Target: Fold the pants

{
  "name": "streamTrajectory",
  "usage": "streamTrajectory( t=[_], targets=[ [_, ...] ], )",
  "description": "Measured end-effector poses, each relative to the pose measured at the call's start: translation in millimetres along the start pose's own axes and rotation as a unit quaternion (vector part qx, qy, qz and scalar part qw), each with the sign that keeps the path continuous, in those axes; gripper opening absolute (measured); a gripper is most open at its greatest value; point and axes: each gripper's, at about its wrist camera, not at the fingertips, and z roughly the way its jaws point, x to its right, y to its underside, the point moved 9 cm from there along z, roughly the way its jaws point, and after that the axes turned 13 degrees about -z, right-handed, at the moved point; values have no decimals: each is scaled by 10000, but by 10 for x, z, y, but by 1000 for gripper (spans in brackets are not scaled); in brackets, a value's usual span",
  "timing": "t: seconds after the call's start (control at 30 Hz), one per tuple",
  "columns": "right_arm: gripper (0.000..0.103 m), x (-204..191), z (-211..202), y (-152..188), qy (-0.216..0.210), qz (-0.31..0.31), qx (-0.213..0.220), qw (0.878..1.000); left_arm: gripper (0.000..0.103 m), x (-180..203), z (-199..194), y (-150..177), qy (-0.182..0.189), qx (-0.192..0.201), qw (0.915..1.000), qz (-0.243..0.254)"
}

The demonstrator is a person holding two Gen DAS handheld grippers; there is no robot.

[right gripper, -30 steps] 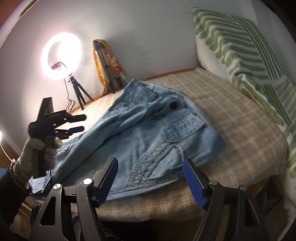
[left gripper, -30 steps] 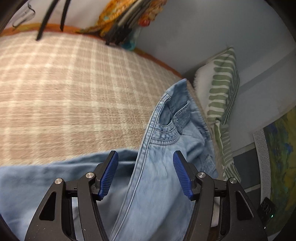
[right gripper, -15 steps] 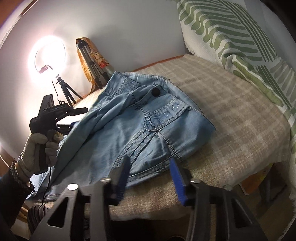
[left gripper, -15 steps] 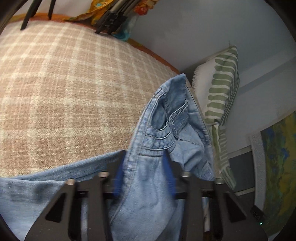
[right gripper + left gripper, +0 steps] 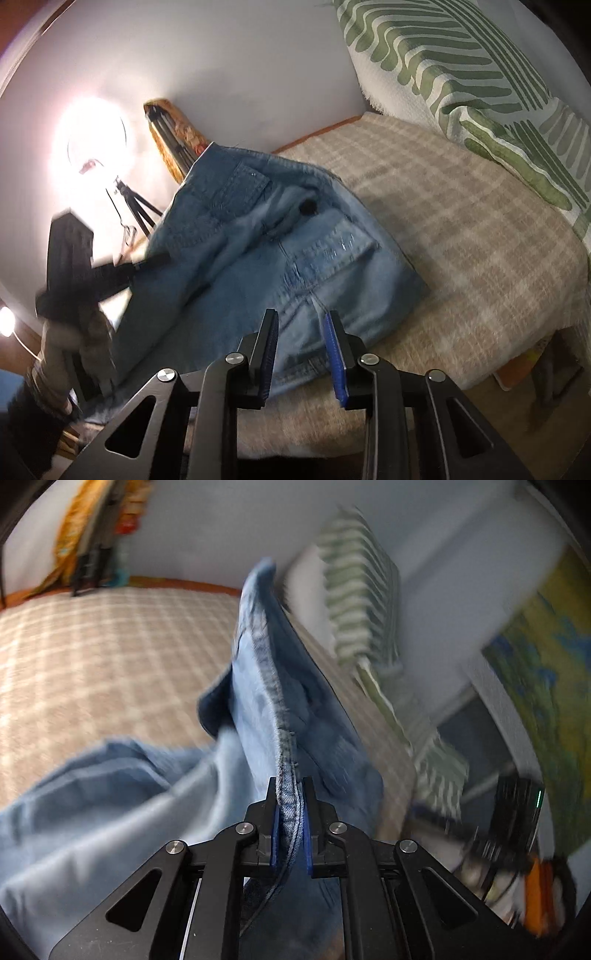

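Note:
Light blue jeans [image 5: 280, 236] lie crumpled on a bed with a beige plaid blanket [image 5: 461, 229]. My left gripper [image 5: 290, 812] is shut on a stitched edge of the jeans [image 5: 273, 686], which rises from the pads as a taut ridge. In the right wrist view a gloved hand [image 5: 62, 343] holds that left gripper [image 5: 162, 258] at the jeans' far left side. My right gripper [image 5: 303, 343] hangs over the near edge of the jeans. Its jaws are closing, and the denim between them lies flat rather than bunched.
A green-striped pillow [image 5: 461, 74] leans on the wall at the head of the bed. A lit ring light [image 5: 96, 140] on a tripod [image 5: 136, 206] stands beyond the bed. A colourful painting [image 5: 546, 664] and a black device [image 5: 517, 812] are beside the bed.
The left jaws closed on the jeans' edge and pulled it up and sideways. The right jaws narrowed and moved down to the jeans' near edge.

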Motion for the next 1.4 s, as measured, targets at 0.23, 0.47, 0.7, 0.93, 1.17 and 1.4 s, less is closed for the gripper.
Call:
streamTrajectory(
  t=[0.23, 0.47, 0.7, 0.93, 1.17, 1.4],
  targets=[
    [72, 89, -115, -392, -490, 486, 485, 9964, 8, 222, 218, 411, -253, -482, 9956, 760],
    [79, 90, -175, -600, -1047, 868, 837, 9872, 8, 365, 419, 695, -674, -863, 9789, 1726],
    [82, 179, 38, -492, -969, 876, 479, 9903, 8, 354, 453, 908, -739, -1248, 9719, 1856],
    [46, 457, 443, -244, -198, 693, -342, 9968, 28, 483, -319, 738, -487, -640, 9829, 1658],
    [22, 544, 471, -166, 319, 194, -577, 9976, 34, -316, -1400, 670, -1527, 217, 9820, 1093],
    [5, 435, 341, -277, 405, -114, -397, 9983, 34, -1227, -1860, 1173, -2283, 170, 9732, 223]
  ],
)
